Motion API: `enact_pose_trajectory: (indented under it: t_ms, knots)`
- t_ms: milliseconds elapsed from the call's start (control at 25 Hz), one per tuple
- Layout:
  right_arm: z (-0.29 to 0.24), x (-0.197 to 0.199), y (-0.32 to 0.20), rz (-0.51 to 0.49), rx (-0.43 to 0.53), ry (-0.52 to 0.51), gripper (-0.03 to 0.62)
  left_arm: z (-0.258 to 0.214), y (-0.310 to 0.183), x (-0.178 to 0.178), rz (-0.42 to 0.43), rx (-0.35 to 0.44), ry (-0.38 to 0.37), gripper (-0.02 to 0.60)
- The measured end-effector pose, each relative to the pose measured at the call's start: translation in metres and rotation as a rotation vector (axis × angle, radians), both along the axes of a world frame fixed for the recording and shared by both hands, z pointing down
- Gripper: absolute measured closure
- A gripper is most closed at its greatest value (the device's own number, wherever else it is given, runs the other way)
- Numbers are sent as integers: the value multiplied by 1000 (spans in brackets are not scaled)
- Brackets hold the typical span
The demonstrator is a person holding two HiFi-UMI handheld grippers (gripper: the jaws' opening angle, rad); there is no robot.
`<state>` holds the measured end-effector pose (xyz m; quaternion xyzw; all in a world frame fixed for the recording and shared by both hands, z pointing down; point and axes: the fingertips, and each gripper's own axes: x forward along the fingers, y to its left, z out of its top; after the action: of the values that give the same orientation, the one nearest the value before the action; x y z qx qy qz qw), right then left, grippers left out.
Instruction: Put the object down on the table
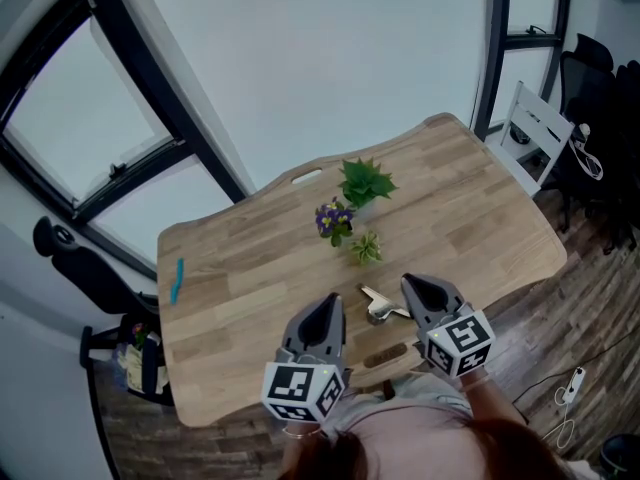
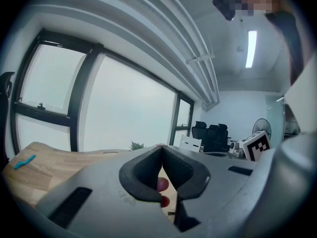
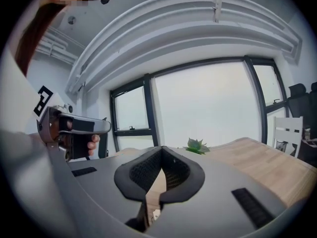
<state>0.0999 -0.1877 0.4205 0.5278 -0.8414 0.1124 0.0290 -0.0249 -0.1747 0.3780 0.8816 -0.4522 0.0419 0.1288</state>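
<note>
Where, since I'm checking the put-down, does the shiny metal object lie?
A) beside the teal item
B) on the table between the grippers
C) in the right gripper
B: the metal object lies on the table between the left gripper and the right gripper, both shut and empty.

The right tongs (image 3: 162, 148) fill the lower half of the view. Their dark padded jaws meet tip to tip with nothing held between them, and a strip of pale wood shows through the slit beneath the tips. Just beyond the tips, toward one o'clock, a small green plant (image 3: 197, 145) stands on the wooden surface (image 3: 257, 157), which spreads toward three o'clock. A white chair (image 3: 284, 133) stands at the three o'clock edge. At nine o'clock a hand (image 3: 92, 142) grips the left tongs (image 3: 105, 126). Tall, dark-framed windows (image 3: 208, 108) run across the back.
</note>
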Motion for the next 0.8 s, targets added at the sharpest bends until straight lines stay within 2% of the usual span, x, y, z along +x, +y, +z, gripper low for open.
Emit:
enact_pose_trajectory:
  t_ms: [360, 640, 800]
  knots:
    - [-25, 15, -4, -81, 60, 1, 594, 3, -10, 22, -52, -2, -6, 578]
    - [-40, 40, -11, -64, 72, -148, 594, -2, -16, 35, -62, 11, -31, 579]
    - [-45, 50, -9, -25, 83, -137, 594, -5, -14, 43, -52, 13, -37, 578]
